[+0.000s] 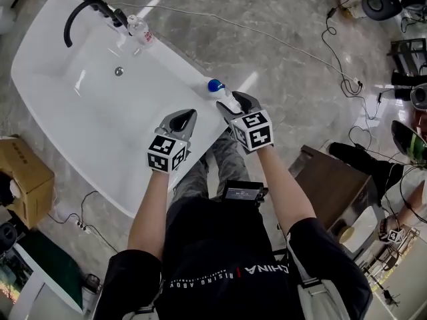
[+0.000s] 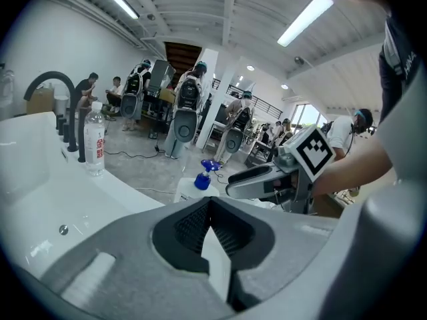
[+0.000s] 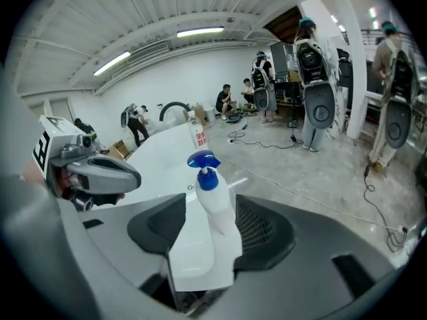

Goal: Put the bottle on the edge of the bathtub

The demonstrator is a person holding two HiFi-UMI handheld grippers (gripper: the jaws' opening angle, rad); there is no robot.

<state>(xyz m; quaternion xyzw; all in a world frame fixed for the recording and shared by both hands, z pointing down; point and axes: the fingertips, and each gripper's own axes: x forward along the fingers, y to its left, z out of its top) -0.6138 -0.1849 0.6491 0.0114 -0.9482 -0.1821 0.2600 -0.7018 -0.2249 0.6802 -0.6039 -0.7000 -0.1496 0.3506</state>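
Observation:
A white bottle with a blue pump top sits at the right rim of the white bathtub. My right gripper is shut on it, and whether its base rests on the rim is hidden. In the right gripper view the bottle fills the gap between both pads. My left gripper hovers over the tub's near right part, shut and empty. From the left gripper view, the bottle and right gripper appear just beyond my left gripper.
A clear water bottle stands by the black faucet at the tub's far end. A cardboard box lies to the left, a brown box to the right, and cables cross the floor. People stand in the background.

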